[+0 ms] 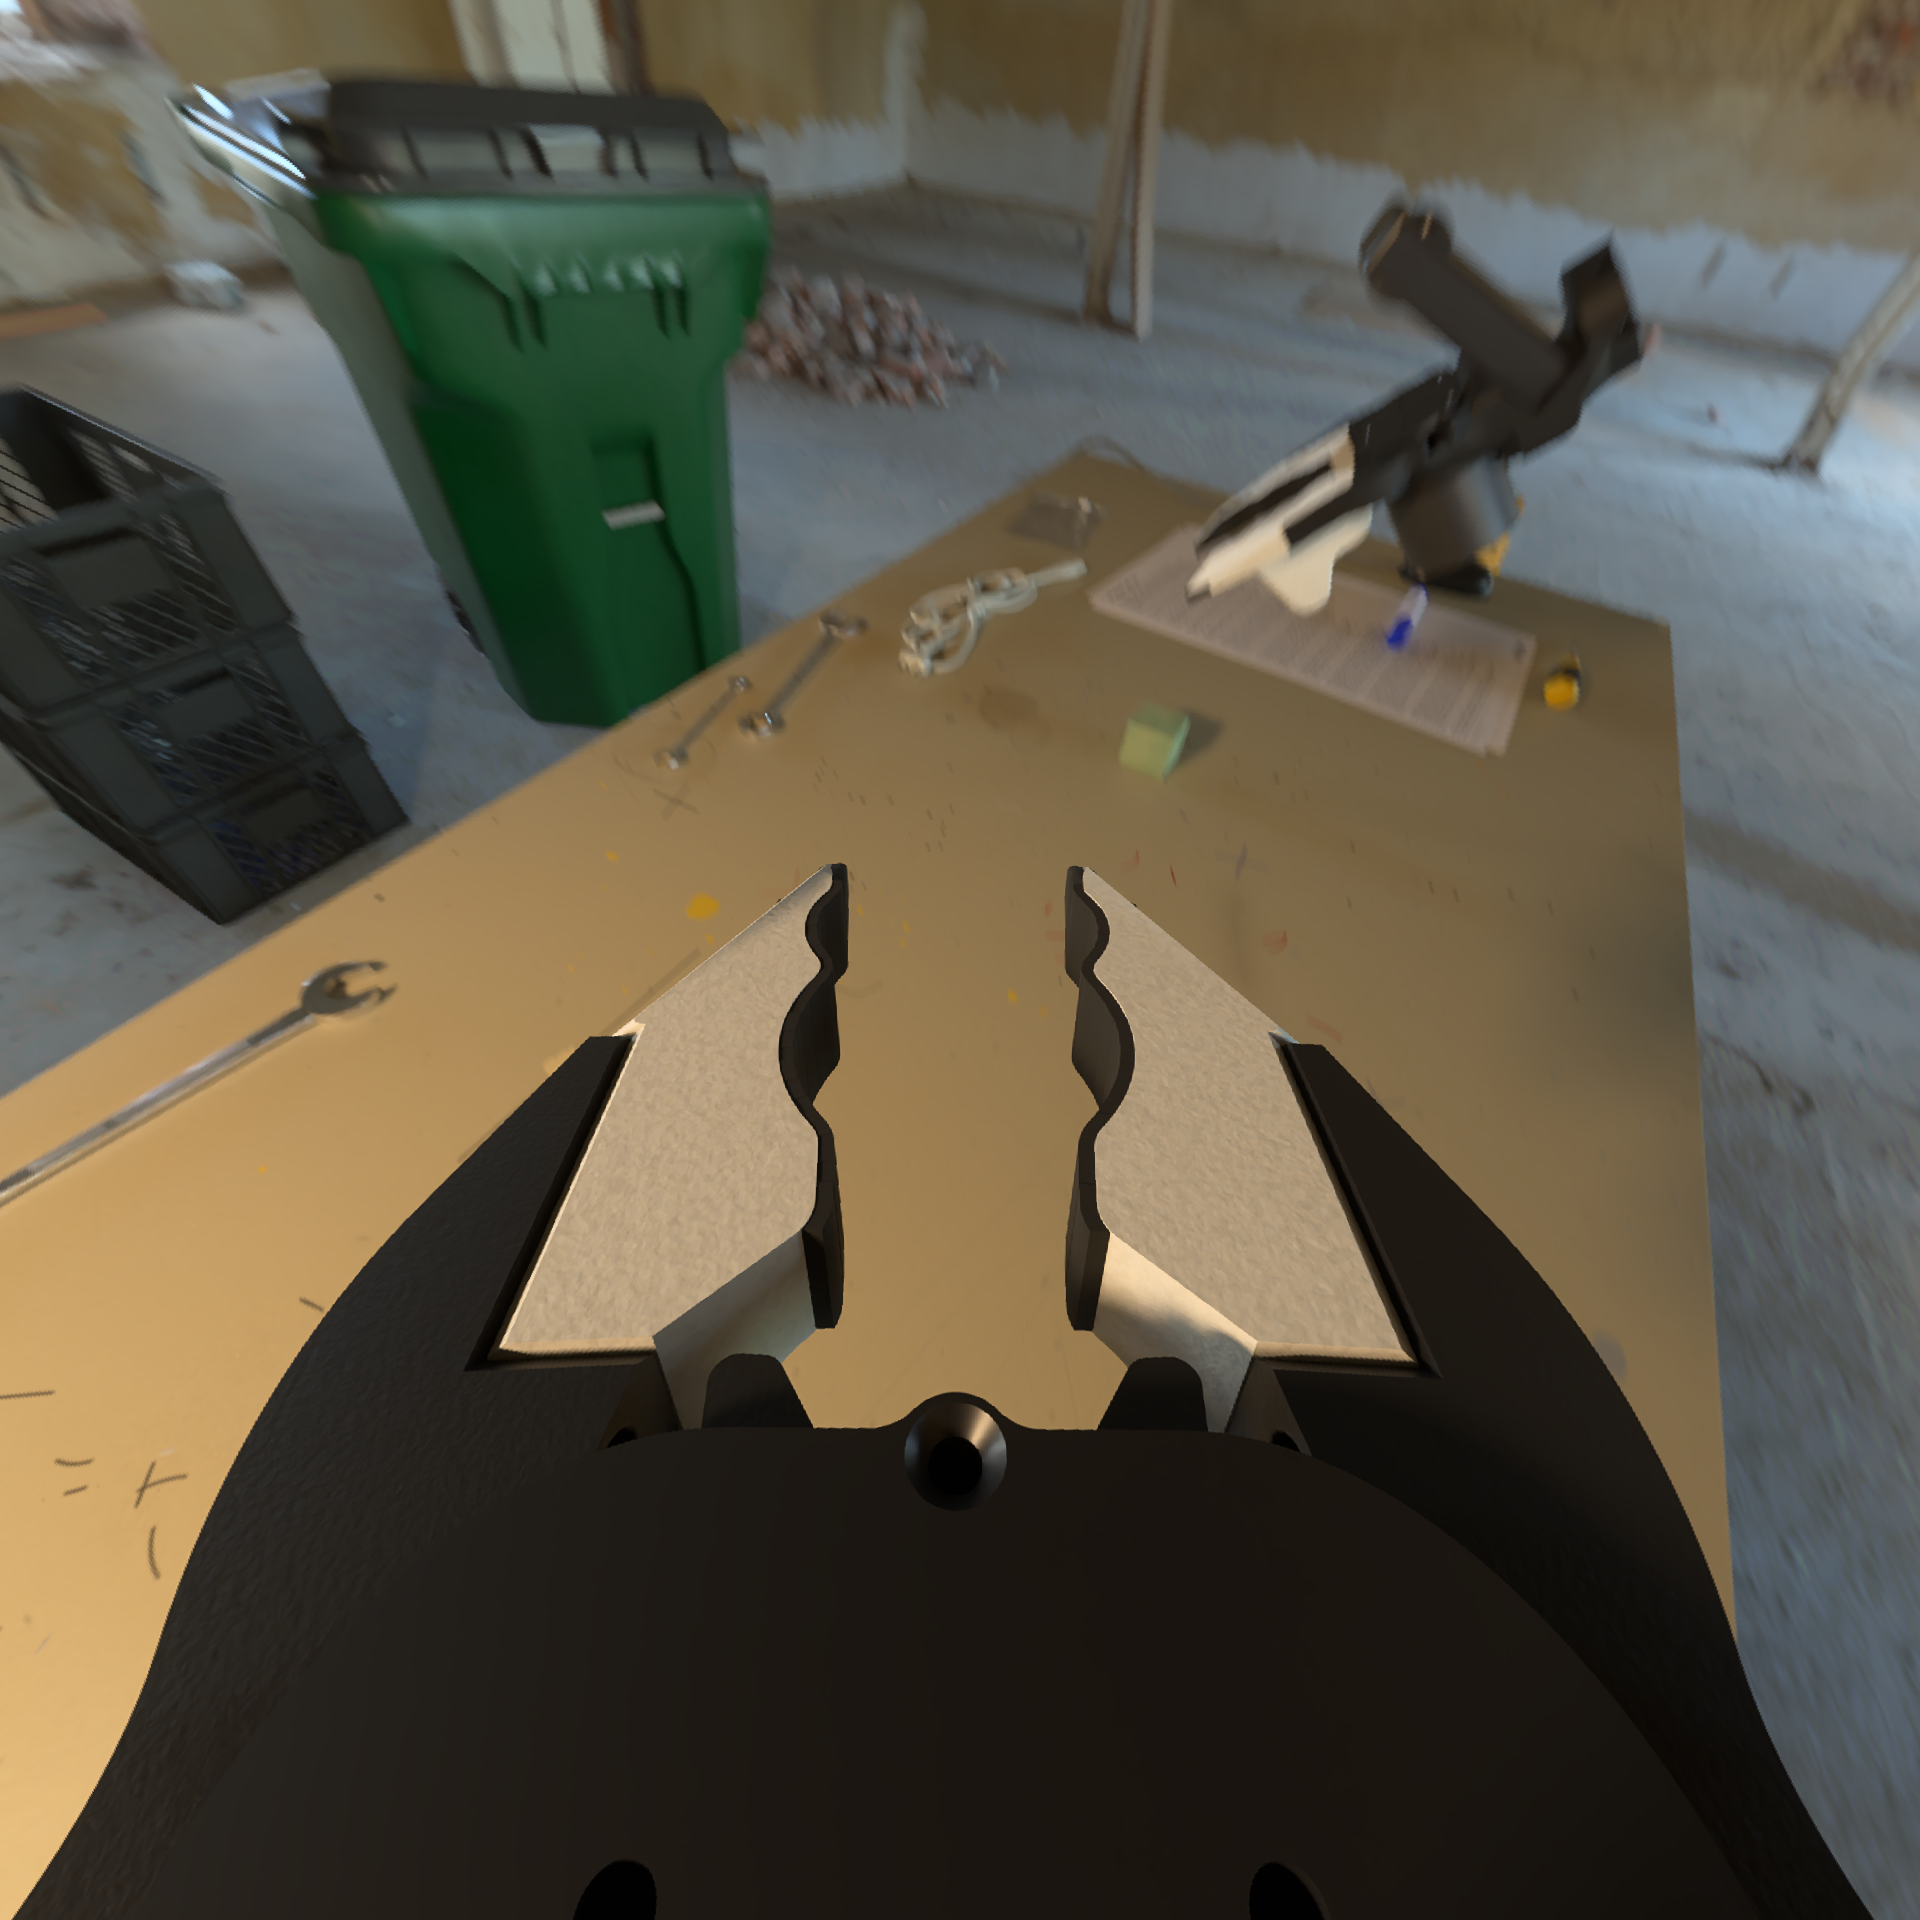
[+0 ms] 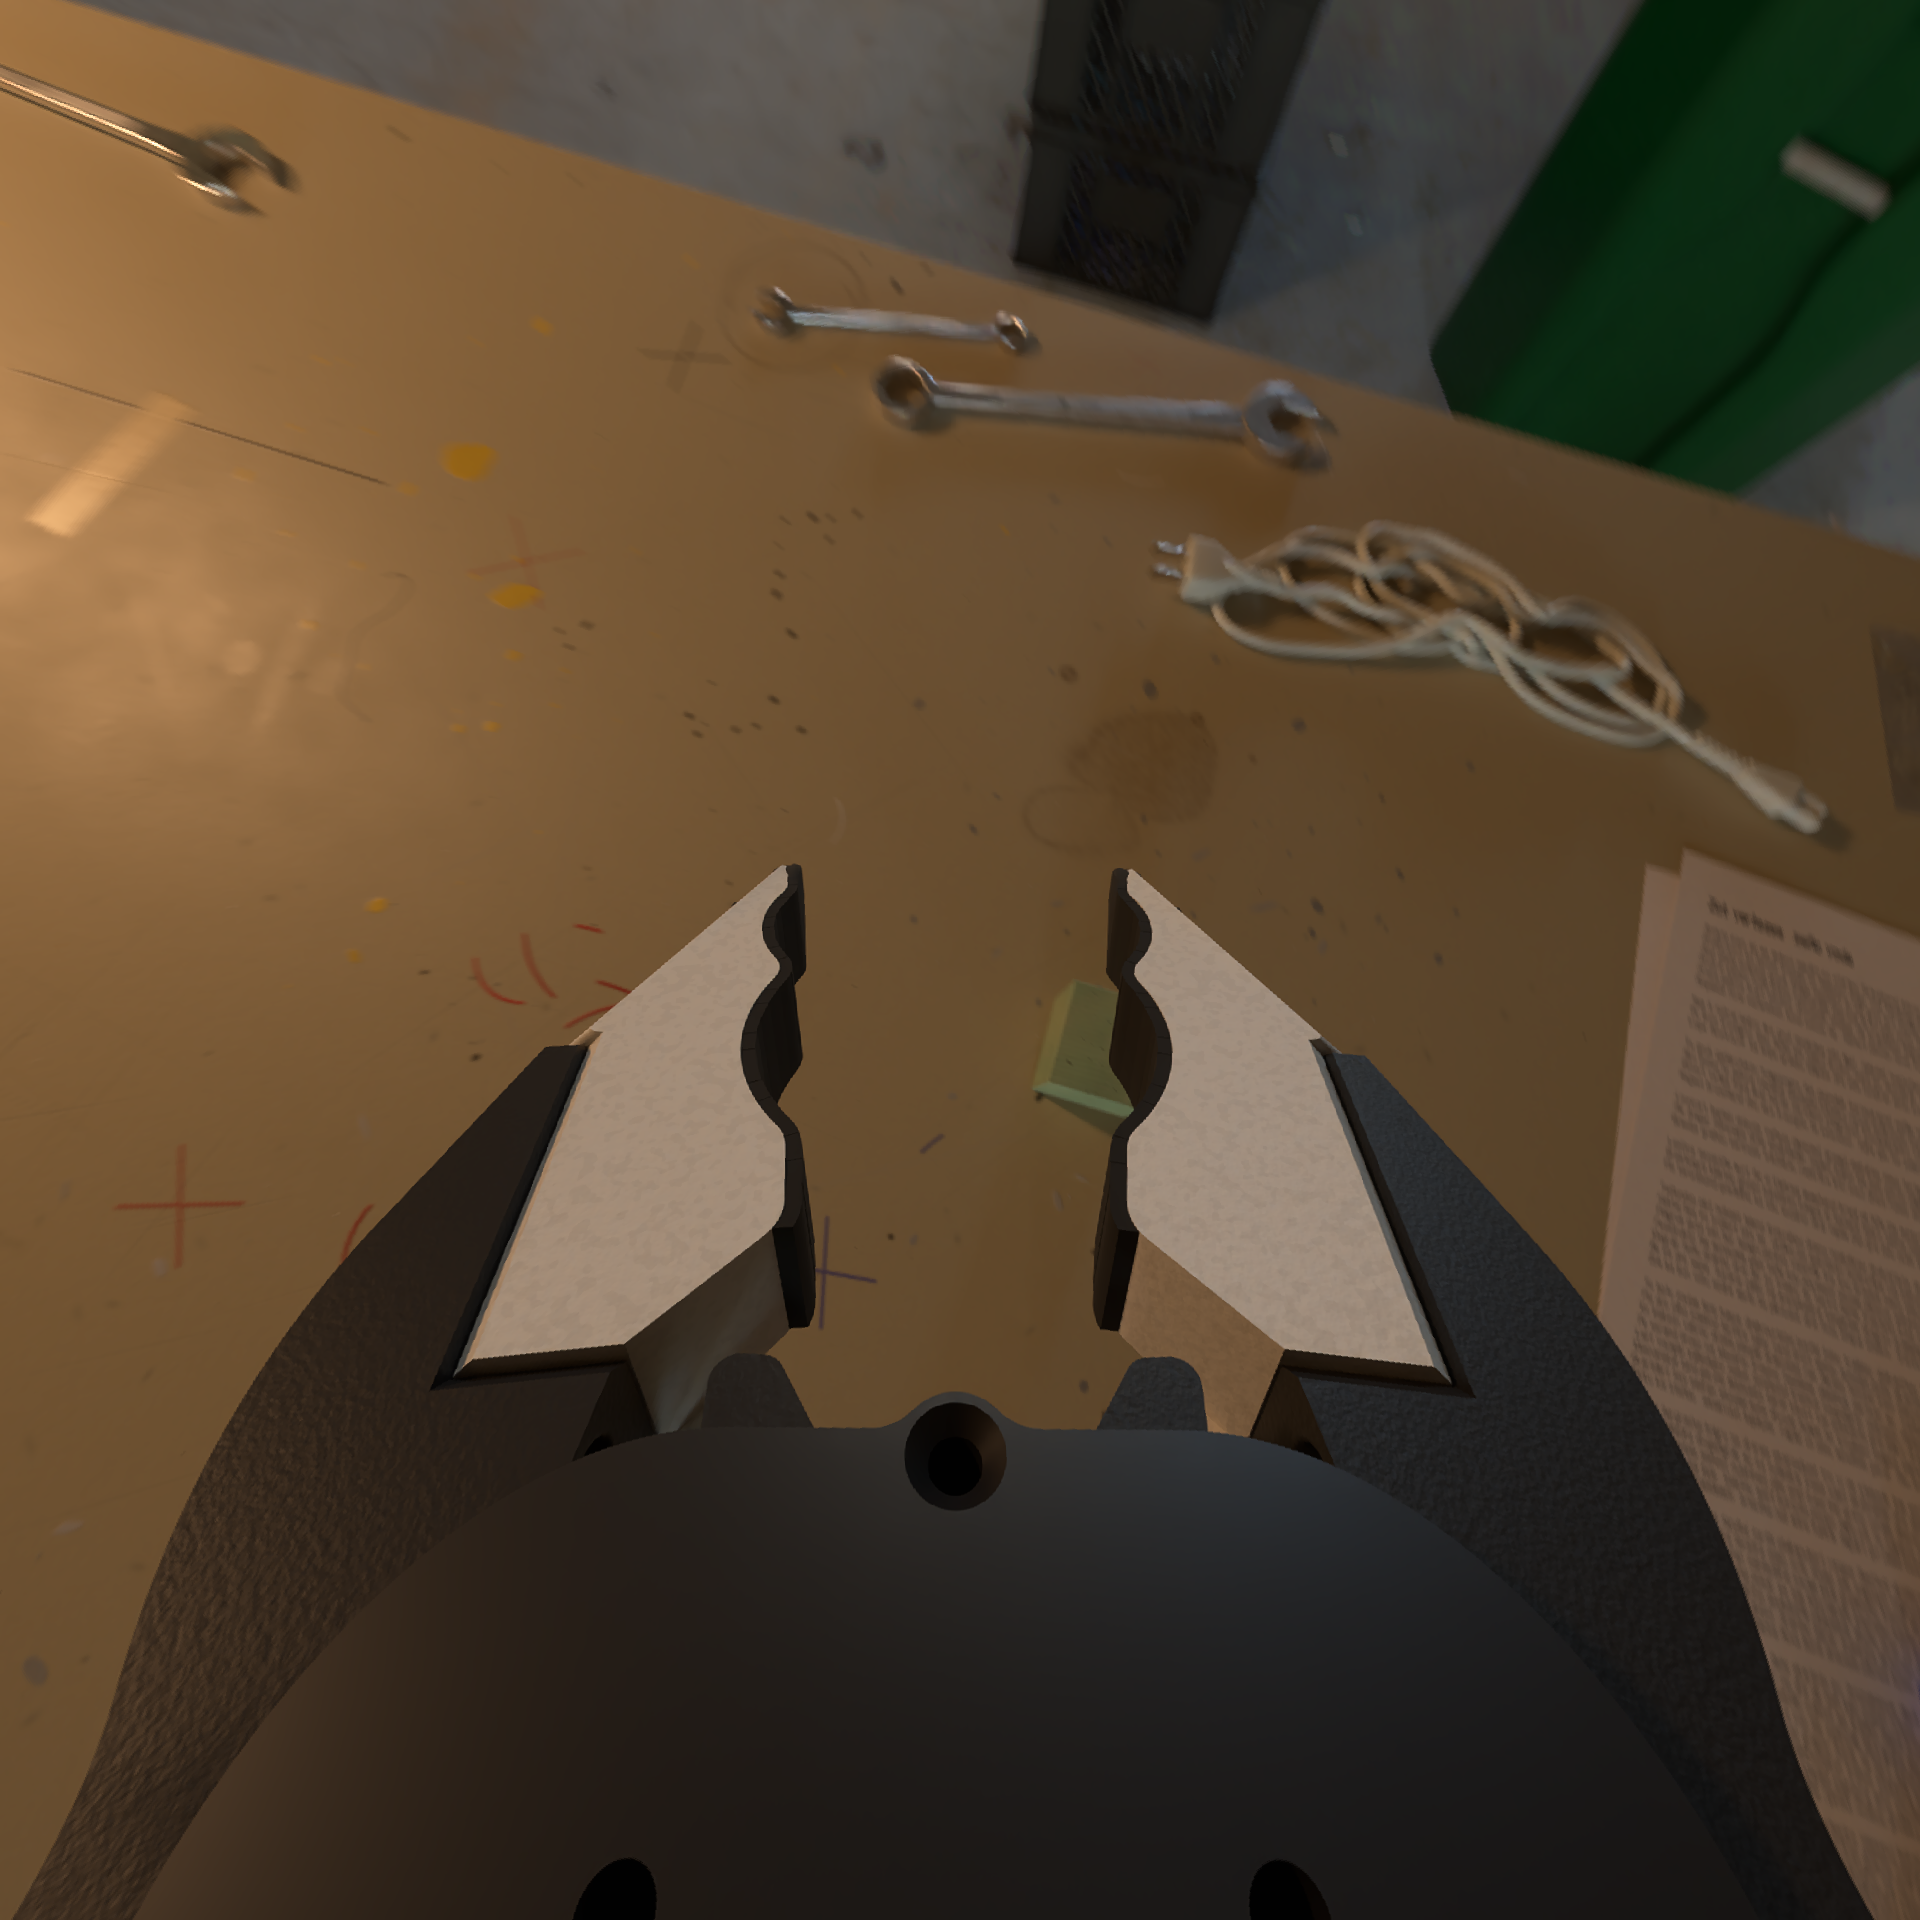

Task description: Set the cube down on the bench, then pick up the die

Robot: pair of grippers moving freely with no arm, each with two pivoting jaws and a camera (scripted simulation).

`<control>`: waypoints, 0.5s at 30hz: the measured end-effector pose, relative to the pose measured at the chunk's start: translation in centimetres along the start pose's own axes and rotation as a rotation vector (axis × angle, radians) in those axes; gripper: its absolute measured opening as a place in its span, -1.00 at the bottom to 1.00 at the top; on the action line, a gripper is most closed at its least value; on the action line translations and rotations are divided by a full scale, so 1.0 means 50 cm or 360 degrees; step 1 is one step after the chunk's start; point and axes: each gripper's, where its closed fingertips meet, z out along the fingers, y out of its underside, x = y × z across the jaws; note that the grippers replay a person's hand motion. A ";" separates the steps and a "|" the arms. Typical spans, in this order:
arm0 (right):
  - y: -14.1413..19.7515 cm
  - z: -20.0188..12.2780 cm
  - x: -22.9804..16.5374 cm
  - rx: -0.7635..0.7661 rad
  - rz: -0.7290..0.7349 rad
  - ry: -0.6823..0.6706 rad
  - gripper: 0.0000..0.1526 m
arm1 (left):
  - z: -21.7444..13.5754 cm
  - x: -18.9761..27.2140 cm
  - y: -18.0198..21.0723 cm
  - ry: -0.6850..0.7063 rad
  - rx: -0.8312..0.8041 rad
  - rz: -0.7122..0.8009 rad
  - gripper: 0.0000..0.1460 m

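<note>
In the left wrist view the left hand-held gripper [image 1: 956, 883] hangs released and empty over the tabletop [image 1: 1351, 987]; the green cube [image 1: 1153, 740] sits at one o'clock, well apart from it, with the right hand-held gripper [image 1: 1210, 566] beyond. In the right wrist view the released right hand-held gripper [image 2: 956, 883] hovers above the cube [image 2: 1075, 1049], half hidden by its right finger [image 2: 1236, 1122]. No die shows; searching with that finger low could knock the cube.
</note>
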 end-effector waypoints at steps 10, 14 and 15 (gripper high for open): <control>-0.040 -0.128 -0.078 0.0448 -0.0279 -0.0256 -0.26 | -0.125 -0.170 0.294 -0.0335 -0.1113 -0.0151 -0.45; -0.014 -0.109 -0.082 0.0362 -0.0364 -0.0297 -0.25 | -0.162 -0.204 0.384 -0.0486 -0.1443 -0.0201 -0.39; -0.002 -0.098 -0.076 0.0313 -0.0379 -0.0284 -0.25 | -0.161 -0.204 0.400 -0.0493 -0.1494 -0.0219 -0.36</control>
